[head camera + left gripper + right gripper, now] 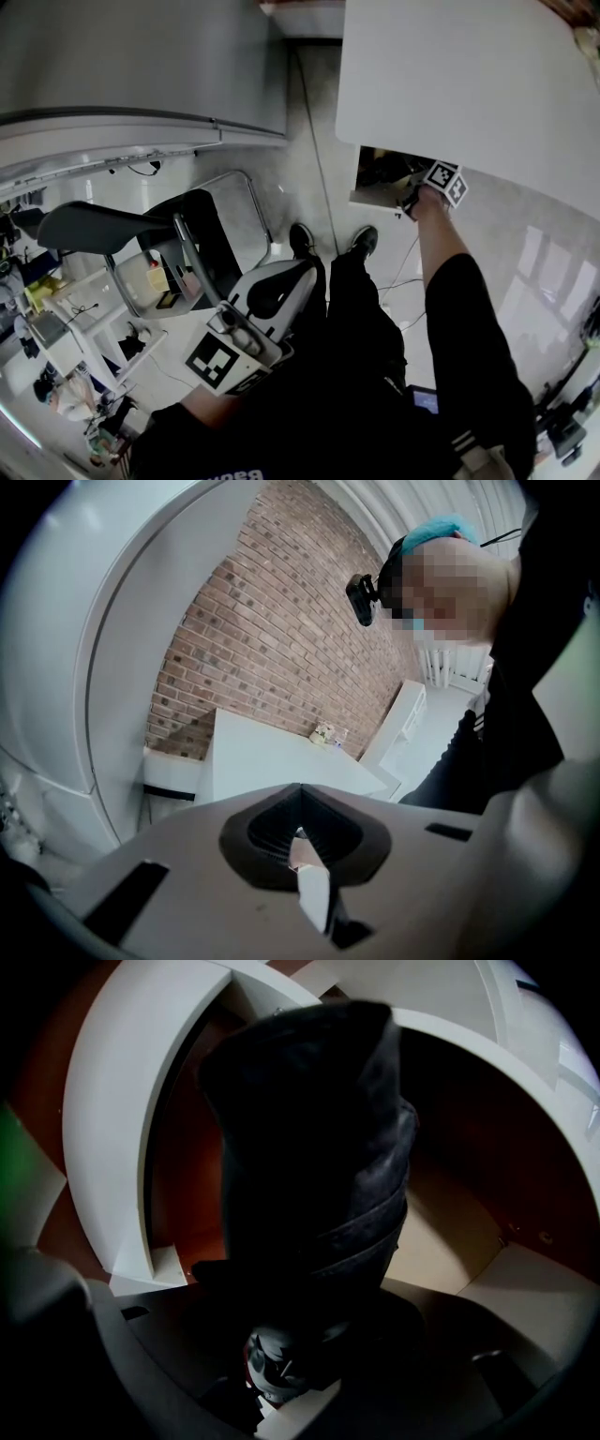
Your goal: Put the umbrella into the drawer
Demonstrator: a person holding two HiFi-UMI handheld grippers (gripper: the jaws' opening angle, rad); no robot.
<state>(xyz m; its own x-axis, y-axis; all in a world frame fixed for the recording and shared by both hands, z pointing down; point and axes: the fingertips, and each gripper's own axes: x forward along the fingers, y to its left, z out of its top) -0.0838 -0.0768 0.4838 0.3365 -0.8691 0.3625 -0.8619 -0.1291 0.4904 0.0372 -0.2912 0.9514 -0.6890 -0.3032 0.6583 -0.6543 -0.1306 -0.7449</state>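
My right gripper (420,195) reaches under the edge of the white table (450,84) into the open drawer (377,178). It is shut on the dark folded umbrella (309,1147), which stands up between the jaws and hides the fingertips in the right gripper view. Around the umbrella I see the drawer's white walls (108,1147) and its pale wooden bottom (450,1232). My left gripper (277,289) hangs low in front of the person's body, away from the drawer. Its jaws are shut with nothing in them (302,847).
A black office chair (112,227) and a wire-frame cart (225,216) stand to the left. The person's shoes (302,240) are on the glossy floor just short of the drawer. A grey cabinet (141,66) fills the upper left. Cluttered shelves (56,328) line the far left.
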